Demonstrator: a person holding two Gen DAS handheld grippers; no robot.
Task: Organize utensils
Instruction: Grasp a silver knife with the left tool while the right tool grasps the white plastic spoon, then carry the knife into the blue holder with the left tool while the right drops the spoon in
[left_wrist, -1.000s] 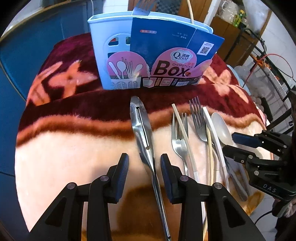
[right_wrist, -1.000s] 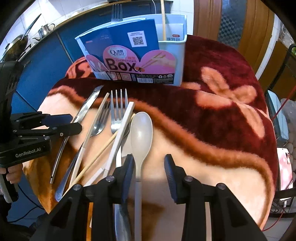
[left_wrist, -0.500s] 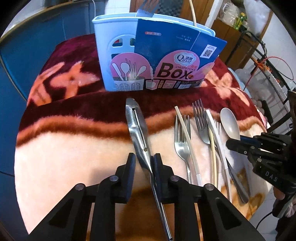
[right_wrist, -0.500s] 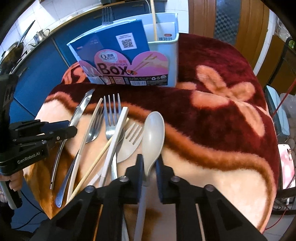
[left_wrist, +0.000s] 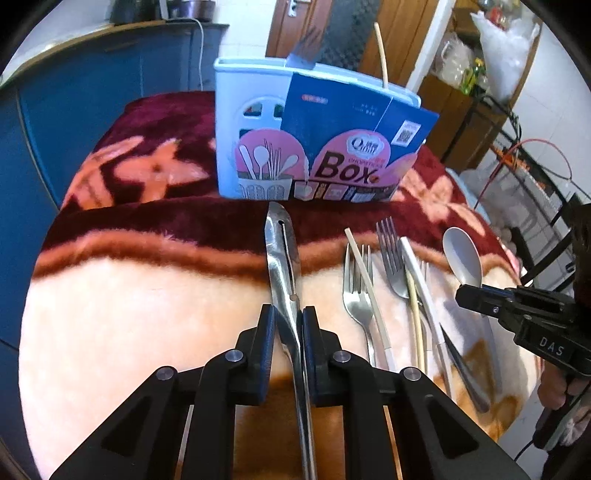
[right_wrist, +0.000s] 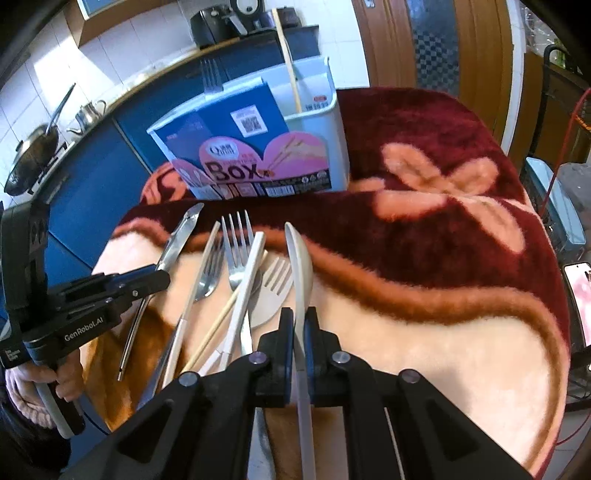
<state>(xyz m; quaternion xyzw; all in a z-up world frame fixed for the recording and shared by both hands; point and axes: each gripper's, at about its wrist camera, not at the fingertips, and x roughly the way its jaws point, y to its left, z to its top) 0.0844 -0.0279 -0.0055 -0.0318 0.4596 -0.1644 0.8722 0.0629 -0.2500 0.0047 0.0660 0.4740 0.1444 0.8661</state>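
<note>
My left gripper (left_wrist: 289, 321) is shut on a steel table knife (left_wrist: 282, 254) and holds it above the blanket, blade toward the light blue utensil box (left_wrist: 251, 122). My right gripper (right_wrist: 299, 325) is shut on a grey plastic spoon (right_wrist: 301, 254), turned on edge and raised; the spoon also shows in the left wrist view (left_wrist: 462, 256). Steel forks (left_wrist: 354, 295), a white-handled fork (right_wrist: 236, 254), a grey plastic fork (right_wrist: 271, 291) and chopsticks (left_wrist: 365, 280) lie on the blanket between the grippers. The box (right_wrist: 325, 122) holds a fork and a chopstick upright.
A plush maroon and peach blanket (left_wrist: 129, 295) covers the table. Blue cabinets (left_wrist: 92, 81) stand behind on the left, with pans (right_wrist: 33, 155) on the counter. A wire rack and cables (left_wrist: 524, 166) stand at the right. A phone (right_wrist: 580, 295) lies beyond the right table edge.
Both grippers closed from open: the left on the knife, the right on the spoon. Both utensils have been lifted off the blanket, and the spoon has turned on edge.
</note>
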